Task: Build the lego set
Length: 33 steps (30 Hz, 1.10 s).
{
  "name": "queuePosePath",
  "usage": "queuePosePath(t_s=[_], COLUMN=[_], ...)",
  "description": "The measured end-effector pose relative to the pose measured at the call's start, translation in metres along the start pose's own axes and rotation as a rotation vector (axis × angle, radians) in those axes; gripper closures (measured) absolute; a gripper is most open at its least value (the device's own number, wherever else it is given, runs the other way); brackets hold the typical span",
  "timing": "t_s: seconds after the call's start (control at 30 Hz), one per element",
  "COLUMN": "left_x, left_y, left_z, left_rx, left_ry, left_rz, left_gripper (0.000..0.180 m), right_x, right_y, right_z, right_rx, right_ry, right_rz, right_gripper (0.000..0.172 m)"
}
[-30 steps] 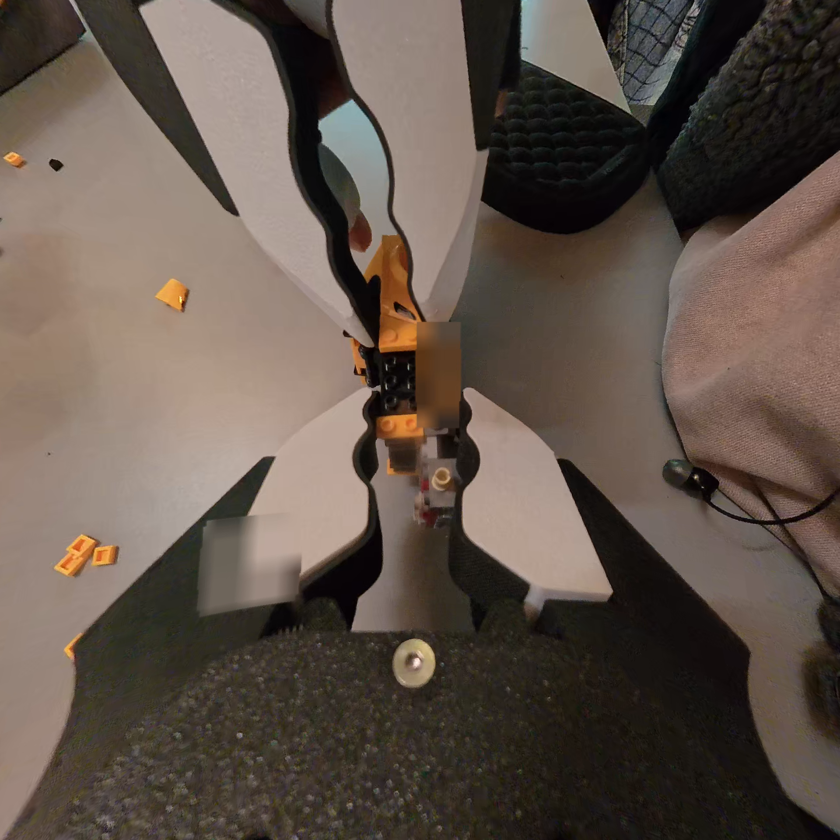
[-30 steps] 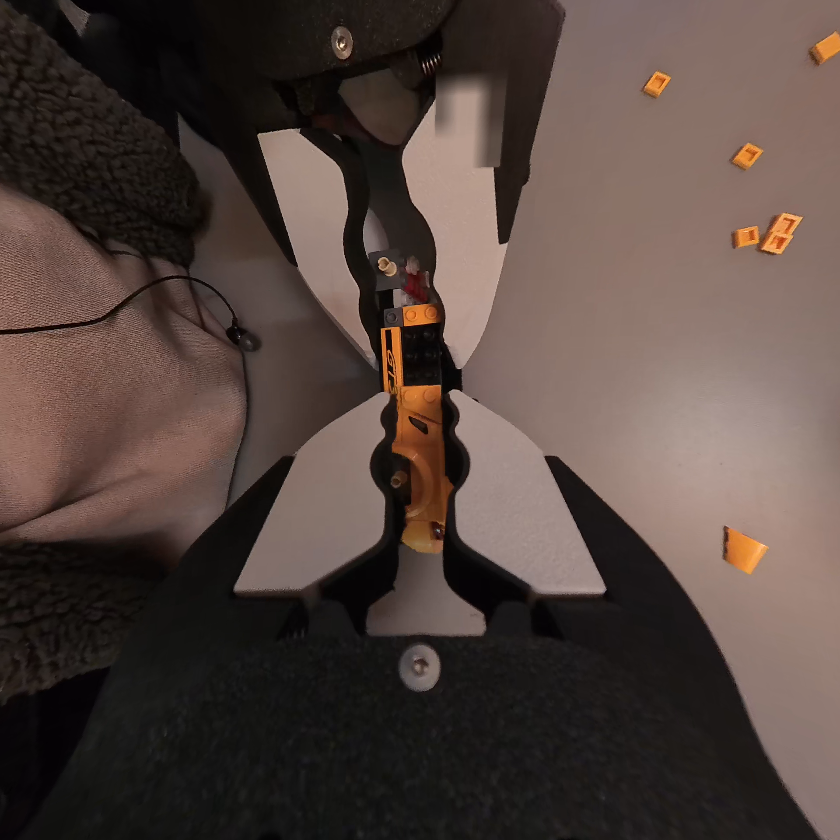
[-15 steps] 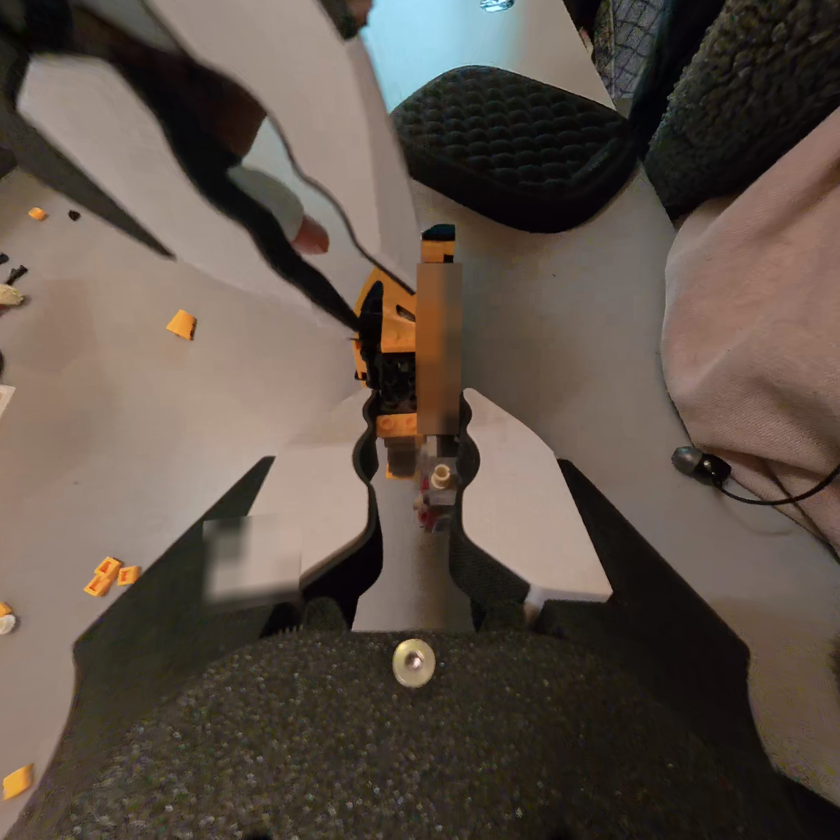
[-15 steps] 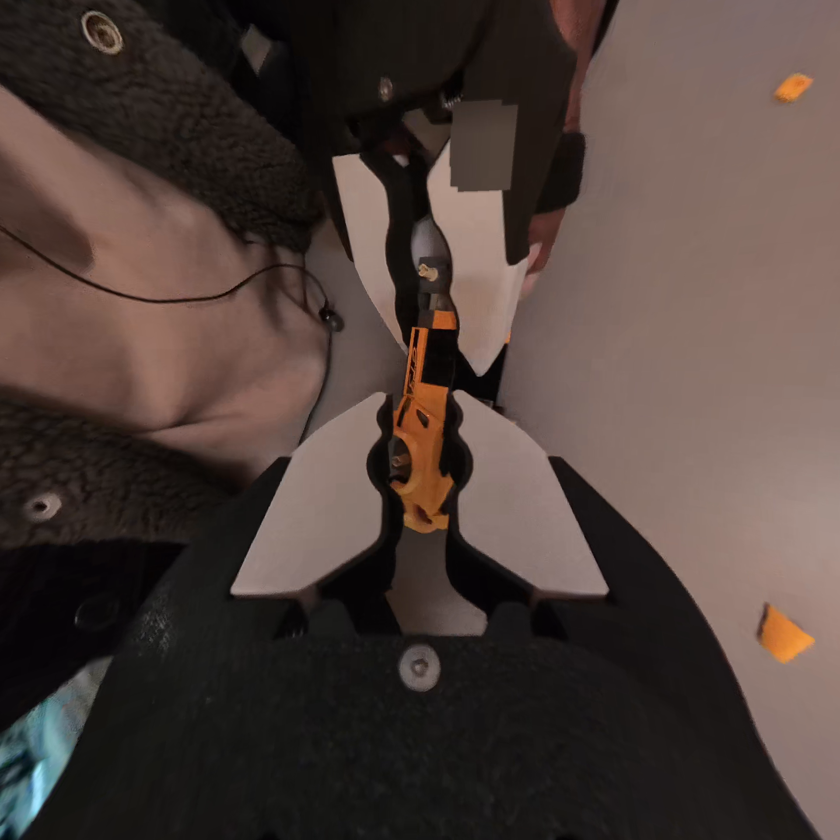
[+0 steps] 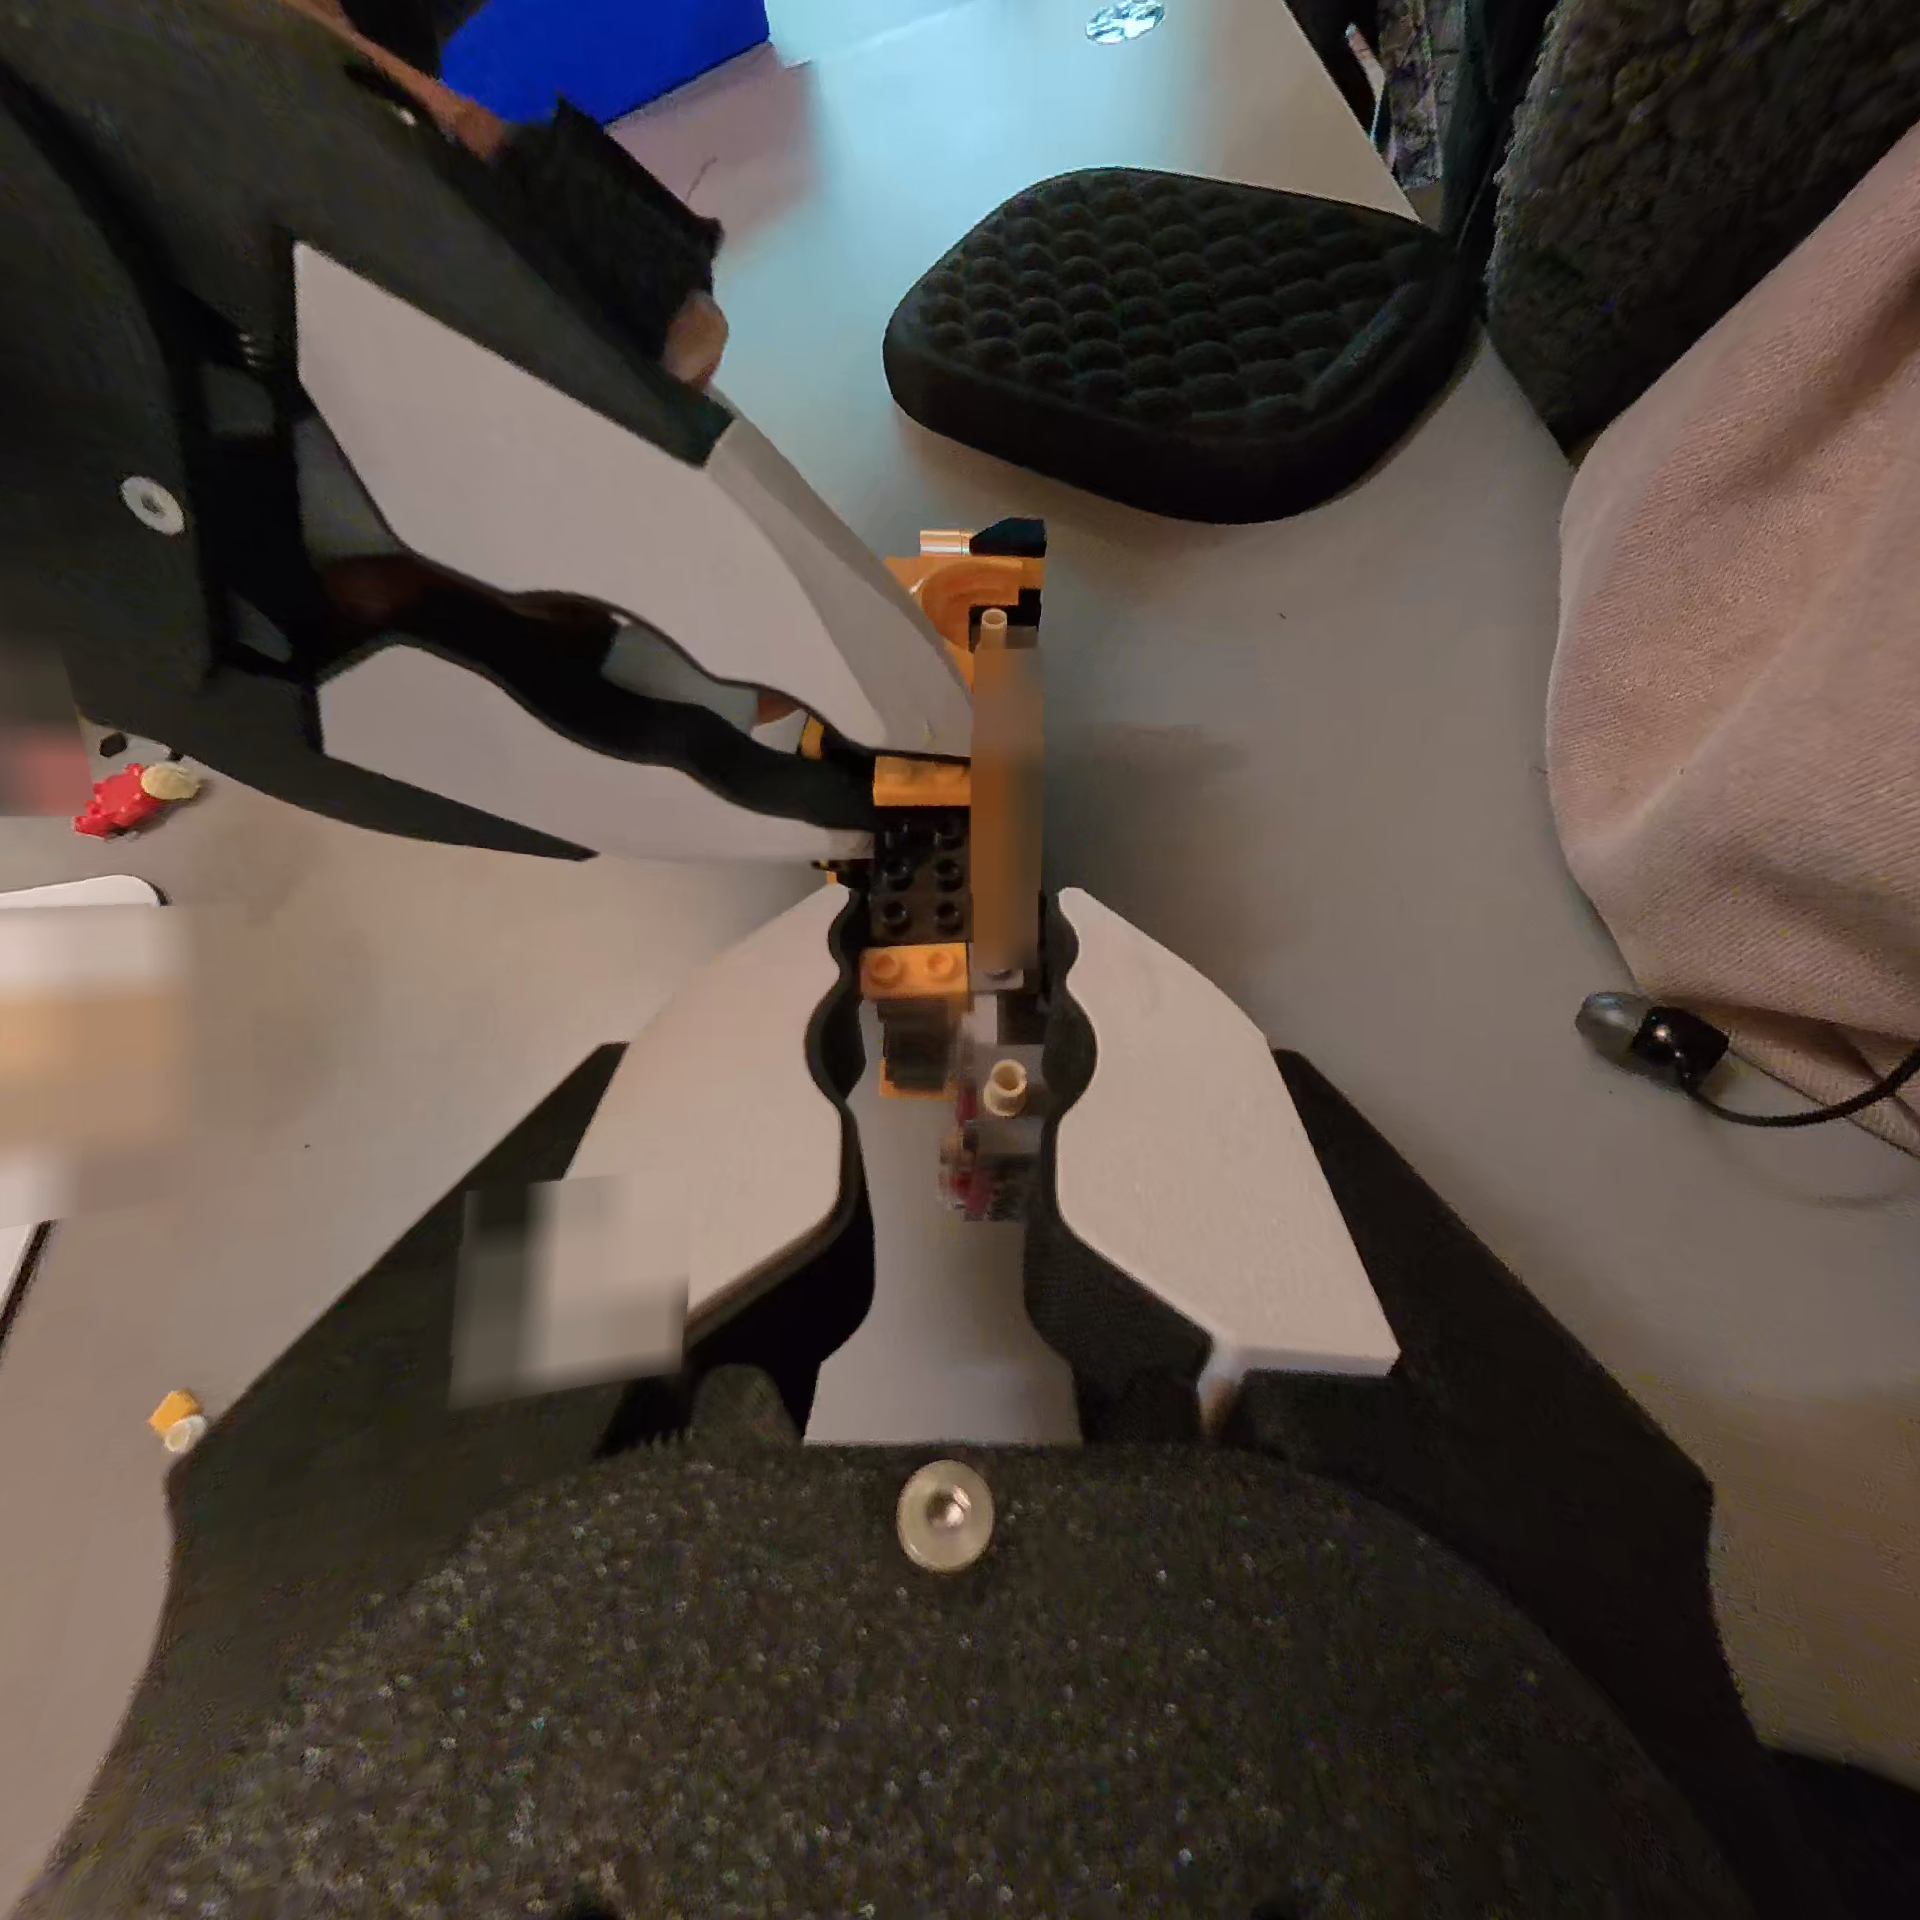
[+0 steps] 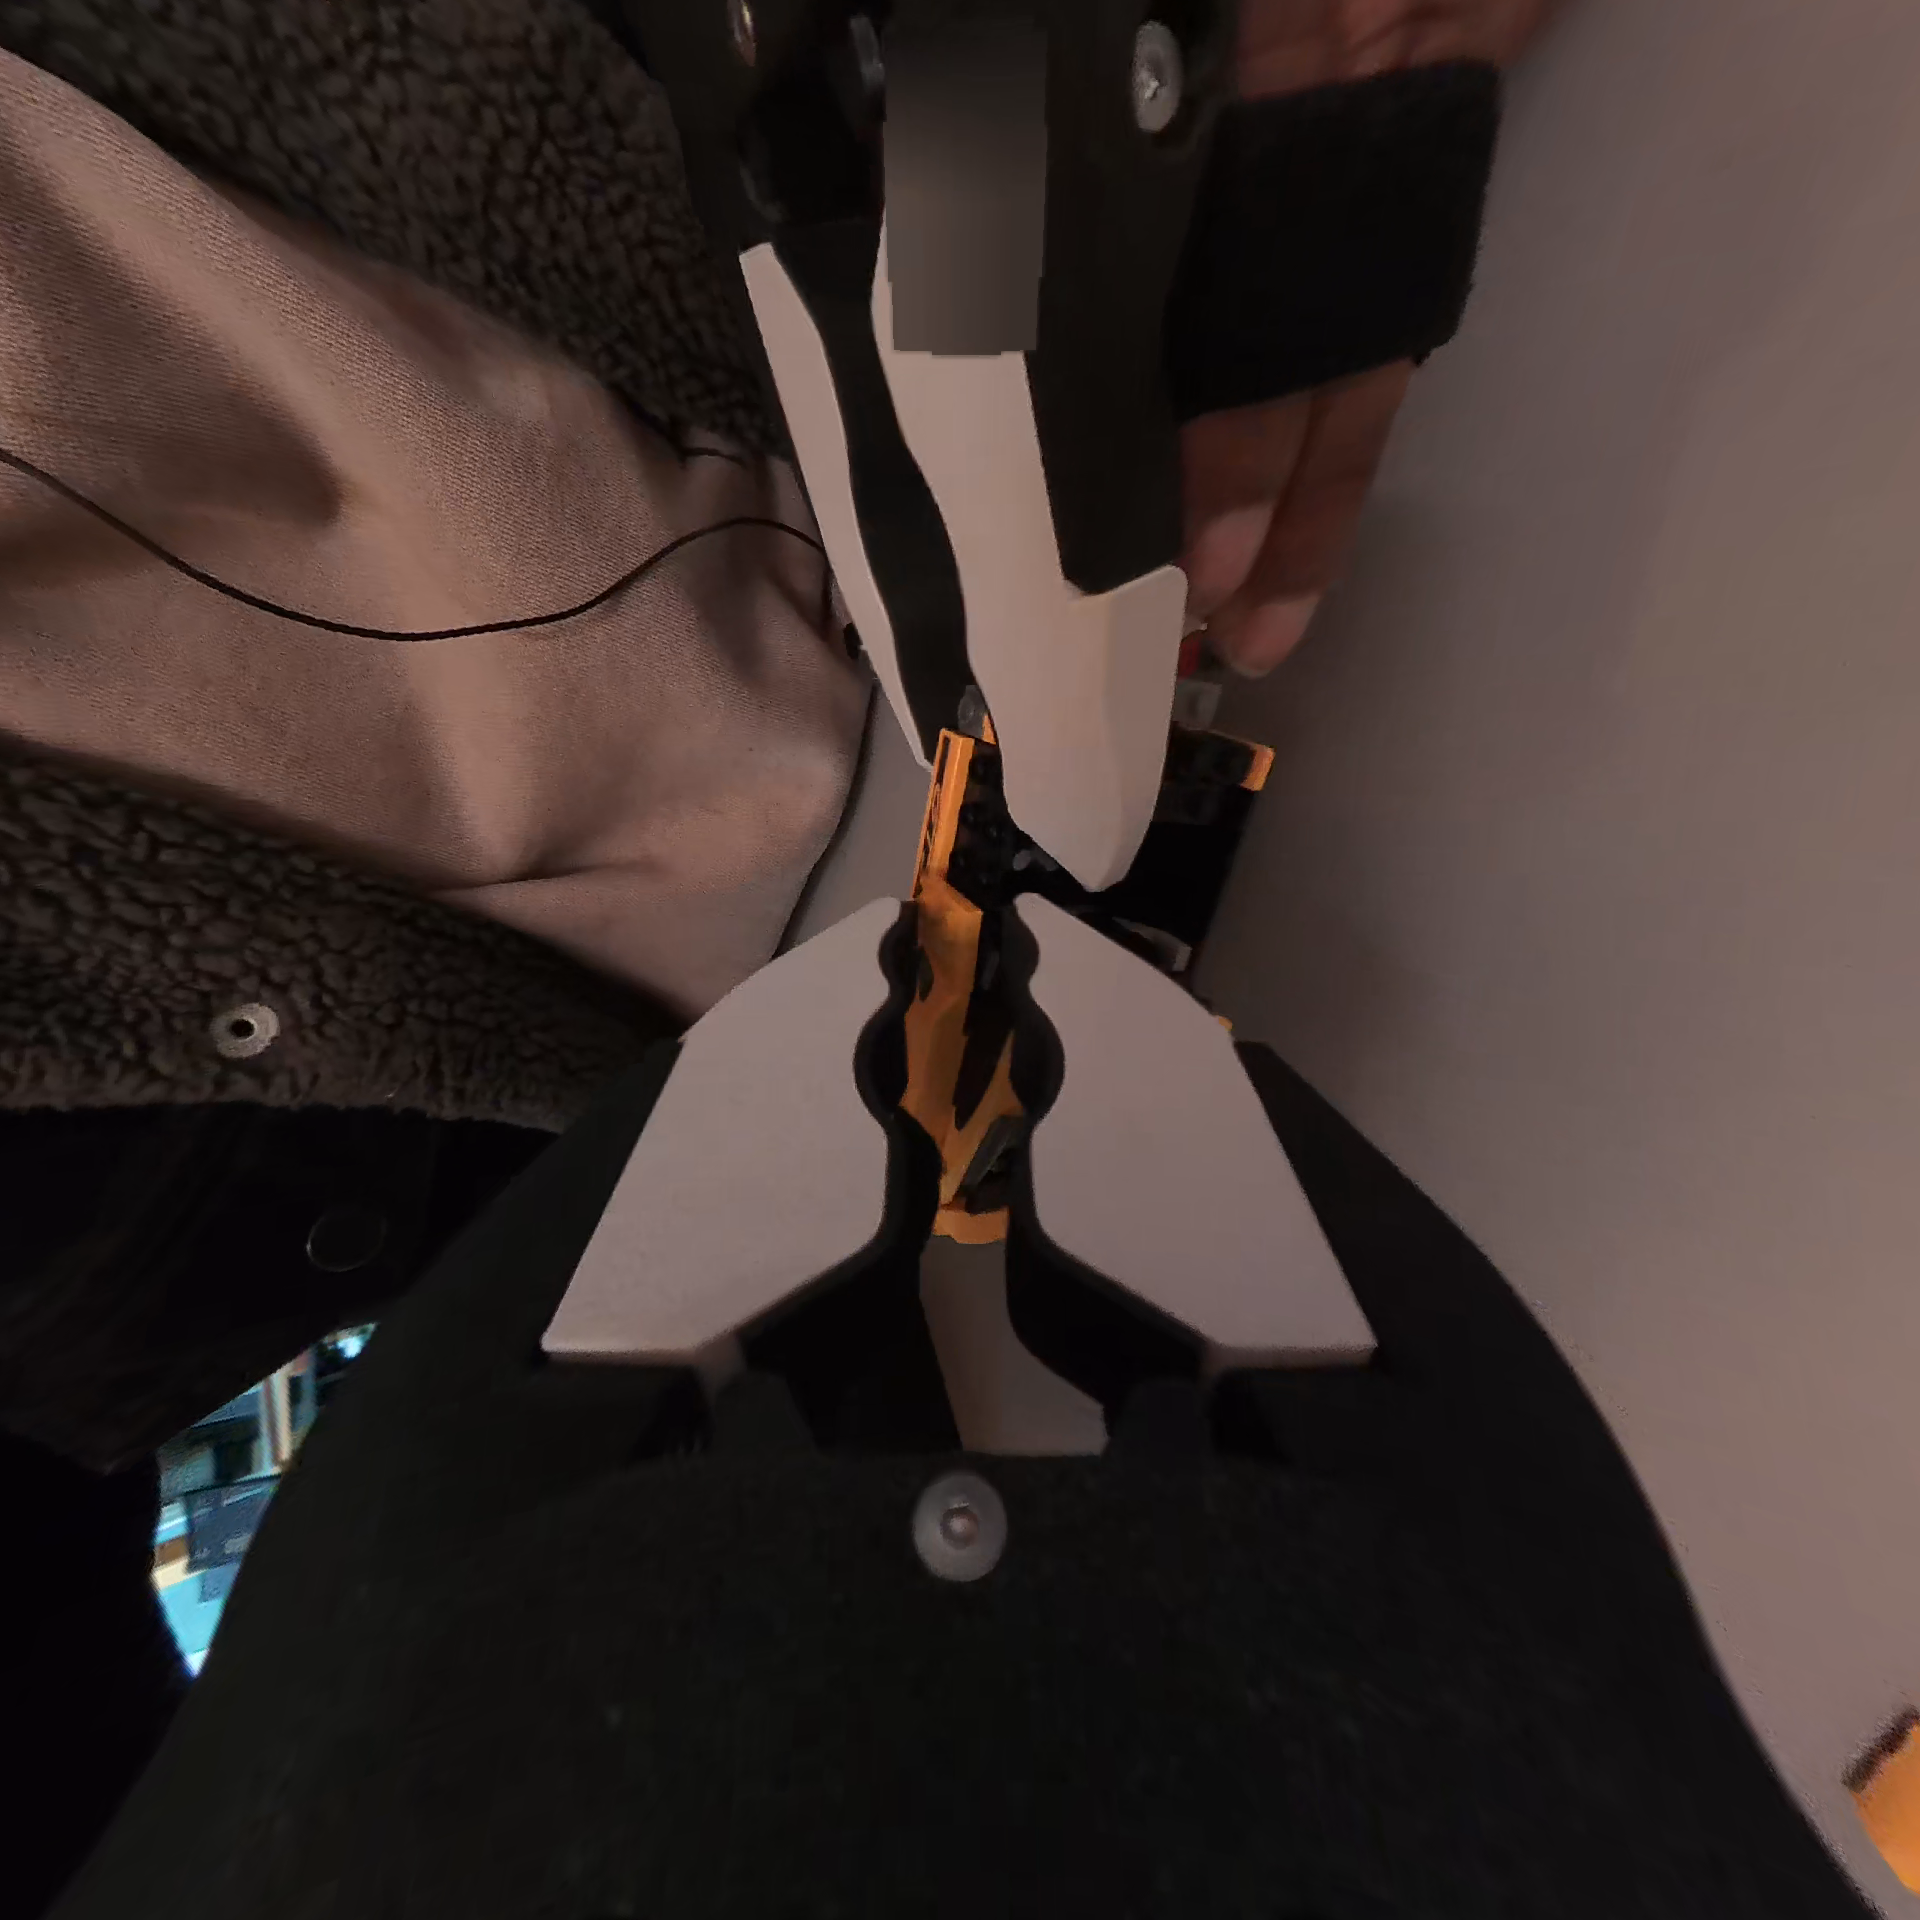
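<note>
An orange and black brick model (image 5: 925, 883) is held above the grey table (image 5: 1299, 831) by both grippers. My left gripper (image 5: 951, 914) is shut on its rear end, where a grey part with a tan pin (image 5: 1003, 1091) sits between the fingers. My right gripper (image 5: 883, 795) reaches in from the upper left and is shut on an orange part at the model's side. In the right wrist view my right gripper (image 6: 966, 920) clamps the orange and black piece (image 6: 945, 1049). The left gripper (image 6: 1013, 821) comes from above, with more of the black body (image 6: 1216, 821) behind its finger.
A black textured pad (image 5: 1164, 343) lies beyond the model. A beige garment (image 5: 1745, 727) and an earphone on a black cable (image 5: 1642, 1039) are at the right. Loose red (image 5: 125, 800) and orange (image 5: 177, 1418) bricks lie at the left. A hand in a black sleeve (image 6: 1268, 540) holds the left gripper. Both grippers' tips are close together, under 4 cm apart.
In the left wrist view my right gripper has swung from straight ahead round to the upper left, still shut on the orange part. The model has twisted between the two grippers.
</note>
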<state>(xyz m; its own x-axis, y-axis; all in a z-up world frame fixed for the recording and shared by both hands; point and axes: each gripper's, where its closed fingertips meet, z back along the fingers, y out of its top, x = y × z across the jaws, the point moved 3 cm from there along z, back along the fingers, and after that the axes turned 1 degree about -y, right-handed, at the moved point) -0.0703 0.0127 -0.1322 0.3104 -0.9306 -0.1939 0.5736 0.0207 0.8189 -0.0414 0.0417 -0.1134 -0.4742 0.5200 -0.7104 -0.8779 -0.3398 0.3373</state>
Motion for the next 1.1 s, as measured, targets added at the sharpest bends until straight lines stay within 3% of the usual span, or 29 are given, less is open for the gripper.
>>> queuePosePath(t_s=[0.03,0.33,0.6,1.1], left_x=[0.000,0.006,0.014,0.018], left_y=[0.000,0.008,0.011,0.020], left_z=[0.000,-0.004,-0.008,-0.004], left_rx=[-0.001,-0.011,-0.005,0.021], left_ry=[0.003,0.044,0.006,0.039], left_rz=[-0.006,-0.098,-0.119,-0.163], left_gripper=[0.149,0.149,0.149,0.149], right_x=[0.000,-0.010,-0.019,-0.027], right_y=[0.000,-0.003,-0.006,-0.004], right_z=[0.000,-0.003,-0.010,-0.013], right_rx=[-0.001,0.005,-0.062,-0.040], right_ry=[0.009,0.099,0.060,0.105], right_rz=[-0.004,-0.067,-0.021,-0.029], right_gripper=[0.157,0.162,0.161,0.162])
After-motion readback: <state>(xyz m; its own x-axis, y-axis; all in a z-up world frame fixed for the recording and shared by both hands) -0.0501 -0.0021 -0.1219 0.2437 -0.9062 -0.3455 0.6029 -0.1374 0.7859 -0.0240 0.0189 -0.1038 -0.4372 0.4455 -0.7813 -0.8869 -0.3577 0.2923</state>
